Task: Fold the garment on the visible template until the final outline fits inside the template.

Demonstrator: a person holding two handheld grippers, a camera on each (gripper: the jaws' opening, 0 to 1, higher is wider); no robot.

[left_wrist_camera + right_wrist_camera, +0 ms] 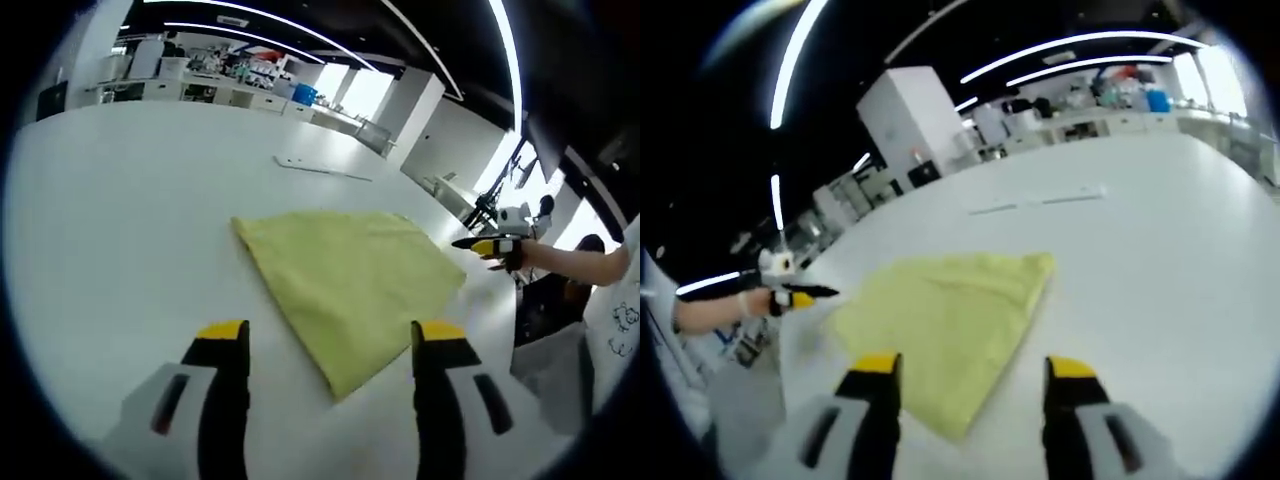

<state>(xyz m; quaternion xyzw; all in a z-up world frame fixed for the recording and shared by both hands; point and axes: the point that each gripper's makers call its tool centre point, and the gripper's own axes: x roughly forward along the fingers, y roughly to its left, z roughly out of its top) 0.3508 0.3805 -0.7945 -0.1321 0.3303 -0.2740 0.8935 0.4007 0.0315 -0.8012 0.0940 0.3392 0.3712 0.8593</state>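
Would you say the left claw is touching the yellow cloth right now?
Apart. In the left gripper view, the open left claw hangs above the table, with the yellow cloth lying flat beyond its tips.

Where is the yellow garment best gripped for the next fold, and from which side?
Probably the pointed near corner of the yellow garment, which lies flat on the white table. It points between the open left claw tips, so approach low from this near edge.
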